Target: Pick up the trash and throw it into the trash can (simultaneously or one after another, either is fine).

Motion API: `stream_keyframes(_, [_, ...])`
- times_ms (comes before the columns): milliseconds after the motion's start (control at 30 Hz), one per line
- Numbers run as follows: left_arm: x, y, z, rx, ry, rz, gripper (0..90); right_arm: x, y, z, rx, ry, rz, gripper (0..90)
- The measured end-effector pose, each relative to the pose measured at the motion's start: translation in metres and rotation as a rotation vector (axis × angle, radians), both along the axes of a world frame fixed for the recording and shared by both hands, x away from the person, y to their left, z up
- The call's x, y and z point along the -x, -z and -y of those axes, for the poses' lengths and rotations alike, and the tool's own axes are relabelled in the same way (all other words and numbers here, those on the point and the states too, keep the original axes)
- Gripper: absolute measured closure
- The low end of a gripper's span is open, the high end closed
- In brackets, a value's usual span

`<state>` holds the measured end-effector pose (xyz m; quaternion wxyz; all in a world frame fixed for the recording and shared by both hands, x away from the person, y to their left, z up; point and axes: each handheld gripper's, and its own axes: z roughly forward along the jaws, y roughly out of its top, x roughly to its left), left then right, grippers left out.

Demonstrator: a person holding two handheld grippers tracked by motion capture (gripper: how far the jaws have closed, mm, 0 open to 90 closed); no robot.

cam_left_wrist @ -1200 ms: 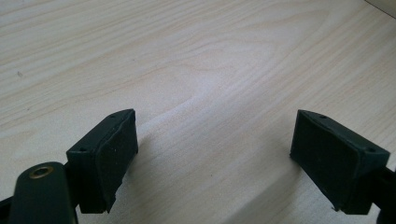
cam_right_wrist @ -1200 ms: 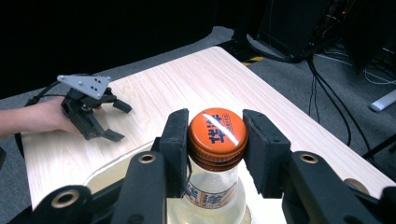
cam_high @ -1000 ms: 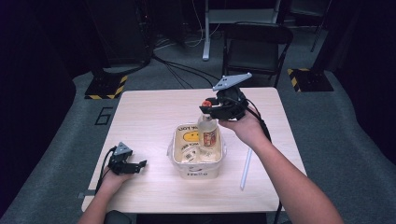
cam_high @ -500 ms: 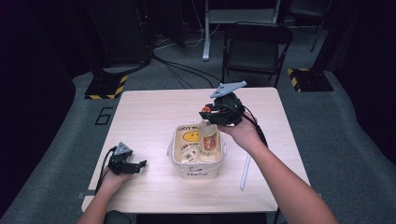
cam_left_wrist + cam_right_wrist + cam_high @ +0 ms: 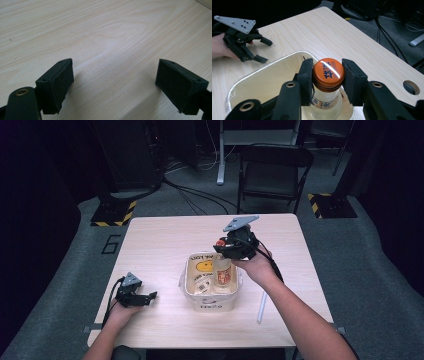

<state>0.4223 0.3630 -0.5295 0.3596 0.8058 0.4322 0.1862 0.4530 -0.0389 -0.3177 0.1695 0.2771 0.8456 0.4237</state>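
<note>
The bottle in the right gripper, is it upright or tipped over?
Upright. The bottle hangs cap-up between the right gripper's jaws, which clamp its orange cap, and its body points down into the tub.

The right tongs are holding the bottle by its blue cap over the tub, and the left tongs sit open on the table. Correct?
Not quite: the cap is orange, as the right gripper view shows. The right tongs do hold the bottle over the tub; the left tongs sit open on the table.
</note>
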Motion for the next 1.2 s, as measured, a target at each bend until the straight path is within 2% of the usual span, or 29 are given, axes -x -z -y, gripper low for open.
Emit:
stream_keyframes(200, [0.000,0.000,0.000,0.000,-0.001,0.001,14.6,-0.002,0.009,-0.001,0.012,0.009,0.006,61.9])
stream_keyframes(567, [0.000,0.000,0.000,0.000,0.000,0.000,14.6,-0.004,0.023,0.000,0.020,0.022,-0.013,61.8])
stream_keyframes(867, [0.000,0.000,0.000,0.000,0.000,0.000,14.6,-0.003,0.026,0.004,0.000,0.030,0.000,61.5])
stream_keyframes(1000, [0.000,0.000,0.000,0.000,0.000,0.000,14.6,-0.003,0.027,0.006,-0.011,0.038,-0.007,61.1])
stream_keyframes(1167, [0.000,0.000,0.000,0.000,0.000,0.000,14.6,-0.003,0.026,0.007,-0.025,0.041,-0.015,55.2])
stream_keyframes(1200, [0.000,0.000,0.000,0.000,-0.001,0.001,14.6,-0.002,0.026,0.007,-0.023,0.048,-0.016,51.8])
